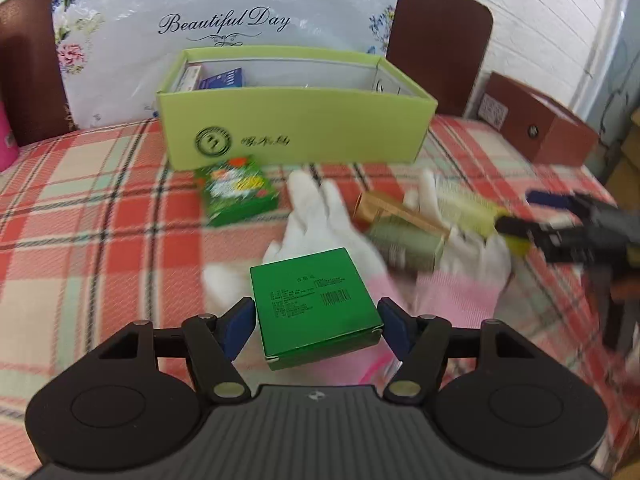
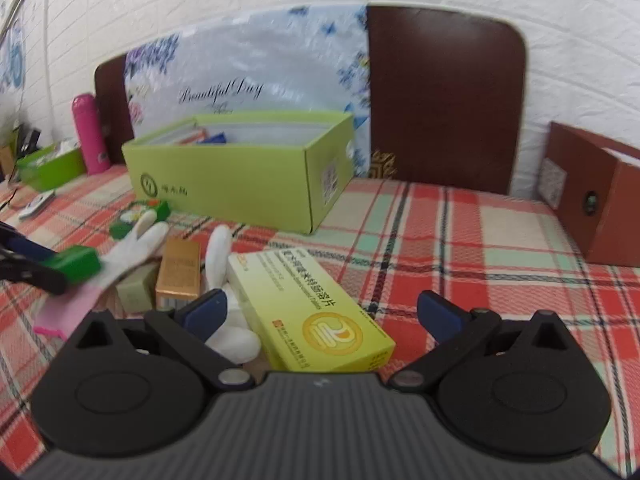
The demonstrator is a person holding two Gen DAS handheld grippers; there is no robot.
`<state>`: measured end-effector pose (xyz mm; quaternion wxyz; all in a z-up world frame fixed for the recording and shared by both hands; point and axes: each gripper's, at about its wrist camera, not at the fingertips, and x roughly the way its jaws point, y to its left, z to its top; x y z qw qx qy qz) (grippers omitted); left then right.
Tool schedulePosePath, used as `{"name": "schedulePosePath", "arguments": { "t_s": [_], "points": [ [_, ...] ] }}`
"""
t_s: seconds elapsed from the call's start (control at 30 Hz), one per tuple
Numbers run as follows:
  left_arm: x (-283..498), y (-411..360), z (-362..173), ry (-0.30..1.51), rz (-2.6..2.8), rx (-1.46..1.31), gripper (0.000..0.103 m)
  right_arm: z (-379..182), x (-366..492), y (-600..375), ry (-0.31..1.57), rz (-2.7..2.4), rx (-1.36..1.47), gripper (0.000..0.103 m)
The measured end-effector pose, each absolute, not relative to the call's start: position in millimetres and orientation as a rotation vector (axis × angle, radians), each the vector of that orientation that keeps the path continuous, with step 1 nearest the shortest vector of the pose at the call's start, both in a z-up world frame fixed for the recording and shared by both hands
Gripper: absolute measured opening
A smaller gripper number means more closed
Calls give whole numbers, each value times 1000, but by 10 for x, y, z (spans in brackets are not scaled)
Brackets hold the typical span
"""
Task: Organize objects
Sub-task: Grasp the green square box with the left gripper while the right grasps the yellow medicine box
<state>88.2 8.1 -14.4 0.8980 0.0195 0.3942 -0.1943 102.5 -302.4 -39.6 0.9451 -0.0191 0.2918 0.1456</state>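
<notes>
My left gripper (image 1: 317, 320) is shut on a dark green flat box (image 1: 316, 304), held above the plaid cloth; it shows in the right wrist view (image 2: 78, 266) too. My right gripper (image 2: 320, 314) is open, its fingers either side of a yellow medicine box (image 2: 308, 312) that lies on the cloth and touches neither pad. An open light-green storage box (image 1: 296, 128) stands at the back, with small boxes inside; the right wrist view (image 2: 236, 176) shows it too. A flowered green box (image 1: 238, 196) lies in front of it. A gold box (image 2: 178, 274) and an olive box (image 1: 408, 242) lie on a white glove (image 1: 320, 220).
A brown box (image 2: 600, 208) stands at the right edge of the bed. A pink bottle (image 2: 90, 138) and a green tissue box (image 2: 50, 166) stand at the far left. A dark headboard (image 2: 444, 96) and a floral bag (image 1: 224, 32) rise behind the storage box.
</notes>
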Motion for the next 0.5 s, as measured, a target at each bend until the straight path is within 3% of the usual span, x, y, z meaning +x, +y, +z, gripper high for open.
{"name": "schedulePosePath", "arguments": {
  "t_s": [0.13, 0.2, 0.27, 0.5],
  "points": [
    [653, 331, -180, 831, -375, 39, 70, -485, 1189, -2996, 652, 336, -32, 101],
    [627, 415, -203, 834, -346, 25, 70, -497, 1223, -2980, 683, 309, -7, 79],
    [642, 448, -235, 840, -336, 6, 70, -479, 1176, -2981, 670, 238, 17, 74],
    [653, 338, -310, 845, -341, 14, 70, -384, 496, -2944, 698, -146, 99, 68]
  ]
}}
